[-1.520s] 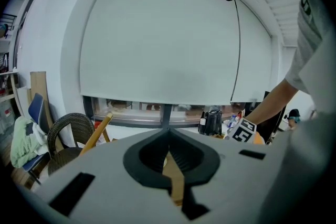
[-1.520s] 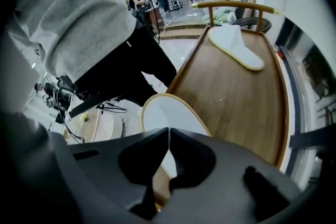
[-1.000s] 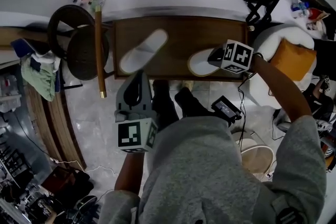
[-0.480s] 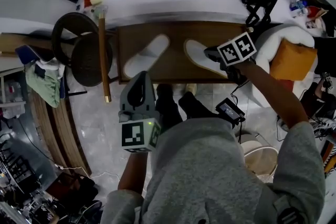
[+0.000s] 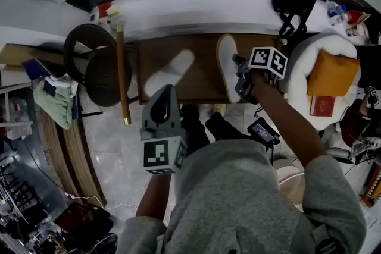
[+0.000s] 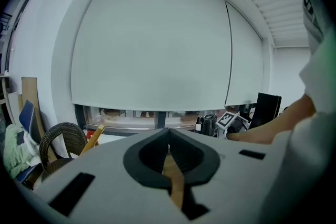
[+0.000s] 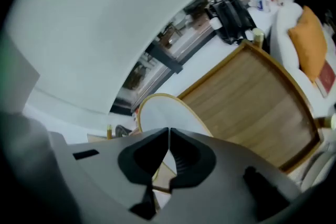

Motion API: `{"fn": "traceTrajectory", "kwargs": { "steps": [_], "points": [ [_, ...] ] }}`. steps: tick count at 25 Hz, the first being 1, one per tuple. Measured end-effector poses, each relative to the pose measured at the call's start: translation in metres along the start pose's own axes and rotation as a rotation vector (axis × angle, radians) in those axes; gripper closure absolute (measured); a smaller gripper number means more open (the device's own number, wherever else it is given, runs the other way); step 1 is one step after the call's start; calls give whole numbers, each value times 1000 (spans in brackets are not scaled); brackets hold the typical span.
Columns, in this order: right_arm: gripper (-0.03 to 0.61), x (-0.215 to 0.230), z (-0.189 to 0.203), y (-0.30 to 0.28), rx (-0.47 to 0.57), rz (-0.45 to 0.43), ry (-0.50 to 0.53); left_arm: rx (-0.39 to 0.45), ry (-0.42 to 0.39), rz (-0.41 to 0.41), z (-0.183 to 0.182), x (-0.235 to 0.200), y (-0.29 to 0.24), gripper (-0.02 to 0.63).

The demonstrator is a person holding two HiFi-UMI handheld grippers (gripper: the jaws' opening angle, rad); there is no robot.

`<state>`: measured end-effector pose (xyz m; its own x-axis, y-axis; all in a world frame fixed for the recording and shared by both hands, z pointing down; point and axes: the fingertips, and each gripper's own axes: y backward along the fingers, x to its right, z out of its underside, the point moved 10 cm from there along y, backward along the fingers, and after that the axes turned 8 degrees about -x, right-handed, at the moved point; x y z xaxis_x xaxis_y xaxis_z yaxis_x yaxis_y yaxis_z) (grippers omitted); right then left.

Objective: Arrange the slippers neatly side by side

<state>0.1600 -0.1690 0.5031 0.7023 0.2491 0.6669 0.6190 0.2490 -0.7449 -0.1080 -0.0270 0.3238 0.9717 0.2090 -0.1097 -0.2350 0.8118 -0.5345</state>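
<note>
My right fingers [image 7: 168, 132] were pinched shut on the rim of a white, flat, oval-soled fabric slipper [image 5: 227, 62]. It lay lengthwise on the brown wooden table [image 5: 202, 50], just left of them. The second white fabric slipper [image 5: 169, 71] lay slanted beyond my left fingers [image 6: 167, 136], which were closed on nothing.

Left of the wooden table [image 5: 202, 77] stands a wicker chair [image 5: 101, 68]; right of it, an orange cushion [image 5: 333, 74].
</note>
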Motion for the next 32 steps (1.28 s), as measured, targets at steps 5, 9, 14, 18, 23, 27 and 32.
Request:
{"fn": "traceTrajectory", "kwargs": {
  "steps": [5, 9, 14, 18, 23, 27, 32],
  "points": [
    [546, 21, 12, -21, 108, 88, -232, -8, -4, -3, 2, 0, -3, 598],
    [546, 22, 12, -46, 122, 144, -257, -16, 5, -8, 3, -1, -4, 598],
    [546, 17, 8, -66, 100, 194, -227, -26, 12, -15, 5, -3, -2, 598],
    [546, 14, 1, -71, 90, 234, -156, -31, 23, -33, 8, -11, 3, 598],
    [544, 11, -1, -75, 62, 257, -65, -39, 21, -47, 12, -21, 5, 598],
    [510, 6, -3, -69, 60, 228, 6, -40, 30, -56, 12, -23, 5, 598],
    [439, -10, -3, -51, 74, 182, 164, -46, 50, -68, 19, -29, 8, 598]
  ]
}}
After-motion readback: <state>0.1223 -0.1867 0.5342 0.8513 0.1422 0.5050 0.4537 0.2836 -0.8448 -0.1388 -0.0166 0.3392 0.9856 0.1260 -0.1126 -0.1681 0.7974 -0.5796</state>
